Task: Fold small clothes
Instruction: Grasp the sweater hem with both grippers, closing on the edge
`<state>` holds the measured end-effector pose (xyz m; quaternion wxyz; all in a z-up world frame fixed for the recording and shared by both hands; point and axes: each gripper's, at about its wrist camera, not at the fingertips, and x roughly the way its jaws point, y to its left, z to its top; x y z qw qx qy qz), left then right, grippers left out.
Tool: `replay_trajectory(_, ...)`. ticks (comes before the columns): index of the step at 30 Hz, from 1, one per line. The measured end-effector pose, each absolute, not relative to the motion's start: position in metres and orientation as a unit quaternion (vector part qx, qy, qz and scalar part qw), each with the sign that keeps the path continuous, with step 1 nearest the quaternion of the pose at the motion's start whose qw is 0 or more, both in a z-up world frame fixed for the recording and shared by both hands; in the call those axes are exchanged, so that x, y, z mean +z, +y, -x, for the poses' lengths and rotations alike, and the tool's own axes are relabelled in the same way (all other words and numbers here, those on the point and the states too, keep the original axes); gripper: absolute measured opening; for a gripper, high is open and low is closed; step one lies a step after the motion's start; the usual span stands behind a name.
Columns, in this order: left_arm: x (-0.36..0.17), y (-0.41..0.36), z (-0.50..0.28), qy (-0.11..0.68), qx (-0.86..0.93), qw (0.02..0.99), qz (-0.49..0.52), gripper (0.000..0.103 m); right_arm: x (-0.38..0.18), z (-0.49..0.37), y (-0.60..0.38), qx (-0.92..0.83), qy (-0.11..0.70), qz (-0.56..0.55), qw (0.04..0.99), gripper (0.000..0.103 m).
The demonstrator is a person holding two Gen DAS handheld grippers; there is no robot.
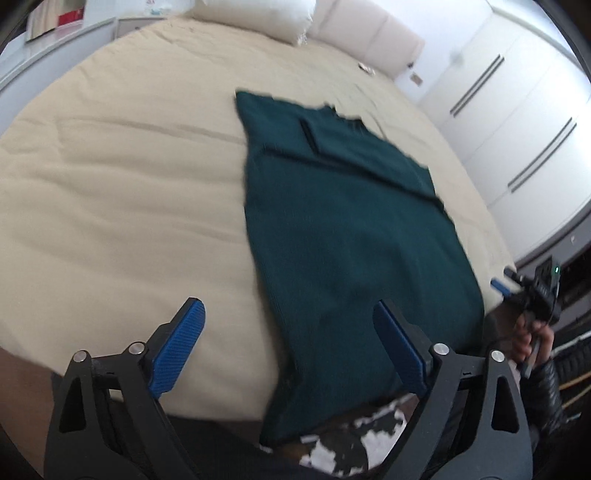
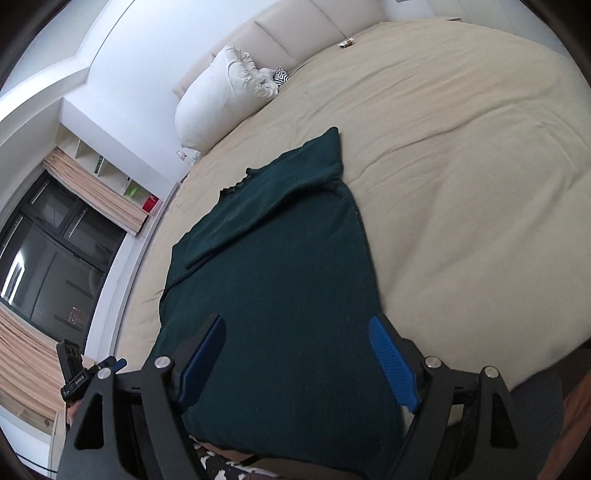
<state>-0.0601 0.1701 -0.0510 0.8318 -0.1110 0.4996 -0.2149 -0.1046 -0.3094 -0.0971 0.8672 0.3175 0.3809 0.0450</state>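
— Both sets of jaws stand wide apart and have hold of nothing. The left gripper (image 1: 288,347) hangs over the near left edge of the green sweater (image 1: 343,229), one finger over bare bedding; the right gripper (image 2: 299,354) hangs over the sweater's near end, towards its right edge.

— And the sweater itself?

— Flat on the bed (image 1: 122,192), its near hem drooping over the bed's edge towards the person. The sleeves look already turned in across the chest, so I'd judge the next step is lifting the hem up to the collar.

— How to do it well?

— Pinch both bottom corners at once, each the same way in from the side, lift only a little, and carry them level so the sleeves underneath don't slide out.

— The surface?

— A soft beige cover with a few shallow creases; it may drag on the knit. Beyond it, a white pillow (image 2: 218,96) against a padded headboard (image 2: 295,33), white wardrobe doors (image 1: 517,110) on one side, a dark window (image 2: 51,254) with tan blinds on the other.
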Motion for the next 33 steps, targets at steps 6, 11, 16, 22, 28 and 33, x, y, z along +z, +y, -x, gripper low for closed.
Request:
replay_trajectory(6, -0.101, 0.163, 0.089, 0.555, -0.227, 0.788, 0.139, 0.067, -0.109, 0.127, -0.314, 0.026, 0.419, -0.305, 0.855, 0.083)
replay_trajectory(11, -0.104, 0.154, 0.093, 0.562, -0.231, 0.783, 0.132, 0.048, -0.123, 0.137, -0.312, 0.014, 0.479, -0.285, 0.830, 0.083)
replay_trajectory(16, -0.116, 0.144, 0.080, 0.570, -0.232, 0.777, 0.130, 0.048, -0.138, 0.140, -0.313, 0.009, 0.528, -0.281, 0.802, 0.081)
replay_trajectory(22, -0.124, 0.145, 0.071, 0.575, -0.239, 0.770, 0.140, 0.047, -0.152, 0.121, -0.299, 0.013, 0.577, -0.254, 0.776, 0.078)
replay_trajectory(28, -0.129, 0.151, 0.066, 0.576, -0.237, 0.768, 0.147, 0.032, -0.158, 0.112, -0.293, 0.009, 0.615, -0.219, 0.758, 0.078)
replay_trajectory(33, -0.131, 0.148, 0.066, 0.581, -0.243, 0.765, 0.140, 0.026, -0.160, 0.115, -0.298, 0.014, 0.631, -0.201, 0.749, 0.055)
